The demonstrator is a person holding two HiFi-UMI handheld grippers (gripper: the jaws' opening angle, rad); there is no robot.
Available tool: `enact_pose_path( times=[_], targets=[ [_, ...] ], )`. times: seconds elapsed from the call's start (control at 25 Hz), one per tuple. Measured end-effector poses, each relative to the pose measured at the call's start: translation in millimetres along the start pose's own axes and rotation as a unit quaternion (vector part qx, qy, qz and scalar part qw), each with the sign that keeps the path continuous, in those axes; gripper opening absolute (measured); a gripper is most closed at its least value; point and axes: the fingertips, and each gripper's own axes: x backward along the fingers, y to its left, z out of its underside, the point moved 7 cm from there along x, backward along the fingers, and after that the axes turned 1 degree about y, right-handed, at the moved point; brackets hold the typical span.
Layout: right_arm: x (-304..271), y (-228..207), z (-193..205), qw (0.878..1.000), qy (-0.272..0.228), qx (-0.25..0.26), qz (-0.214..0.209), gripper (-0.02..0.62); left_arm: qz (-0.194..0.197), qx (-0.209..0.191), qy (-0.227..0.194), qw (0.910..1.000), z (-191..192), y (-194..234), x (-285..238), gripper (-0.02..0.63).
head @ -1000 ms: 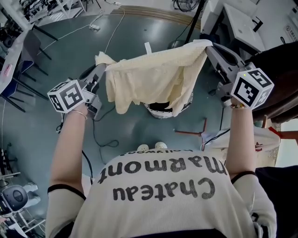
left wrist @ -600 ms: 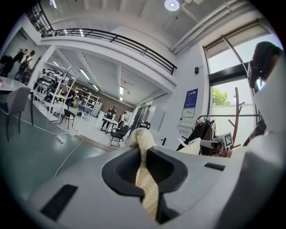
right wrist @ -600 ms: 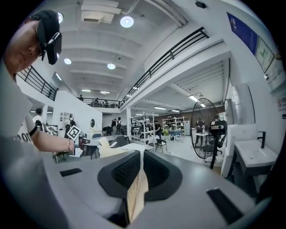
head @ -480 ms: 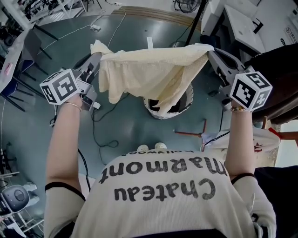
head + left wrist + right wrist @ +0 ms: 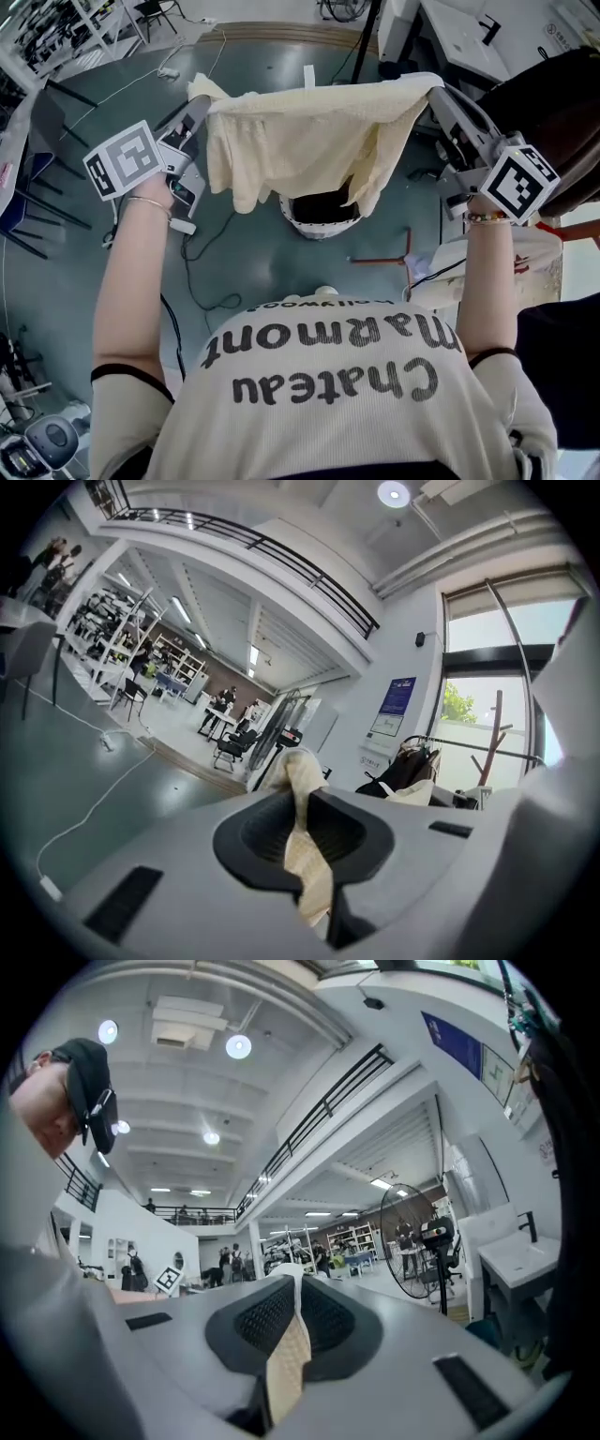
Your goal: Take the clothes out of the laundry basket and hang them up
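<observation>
Laundry basket point(image 5: 322, 225) on grey floor point(image 5: 272, 267)

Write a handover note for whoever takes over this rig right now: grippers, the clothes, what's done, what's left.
Left gripper: jaws shut on one top corner of the cream garment.
Right gripper: jaws shut on the opposite corner.
Garment: spread between both grippers, hanging above the laundry basket on the floor.
Done: this garment is out of the basket.
Left: hang it up. Whether more clothes lie in the basket cannot be told from here, so check.
</observation>
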Motion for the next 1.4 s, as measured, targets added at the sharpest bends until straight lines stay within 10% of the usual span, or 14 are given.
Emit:
enact_pose_path(
  times=[0.2, 0.48, 0.92, 1.16, 1.4],
  targets=[
    [50.8, 21.6, -22.6, 0.997, -0.01, 0.016, 0.068, 0.041, 0.064, 0.035, 0.061, 0.9955, 36.2, -10.9, -44.2, 0.044],
    [110.9, 72.8, -46.0, 0.988, -0.002, 0.065, 0.14, 0.041, 0.145, -0.03, 0.09, 0.9849, 26.9, -52.9, -53.2, 0.064],
    [250.7, 120.2, -83.9, 0.985, -0.081, 0.034, 0.15, 0.041, 0.24, -0.046, 0.158, 0.9569, 73.4, -191.3, -71.2, 0.084],
    [361.2, 190.6, -117.3, 0.98, -0.058, 0.076, 0.172, 0.041, 0.301, -0.019, 0.232, 0.9249, 173.6, -301.6, -28.4, 0.121],
    [379.1, 163.2, -93.6, 0.98, -0.02, 0.1, 0.171, 0.041, 0.358, -0.007, 0.317, 0.8784, 302.6, -320.8, -45.7, 0.179]
  ],
)
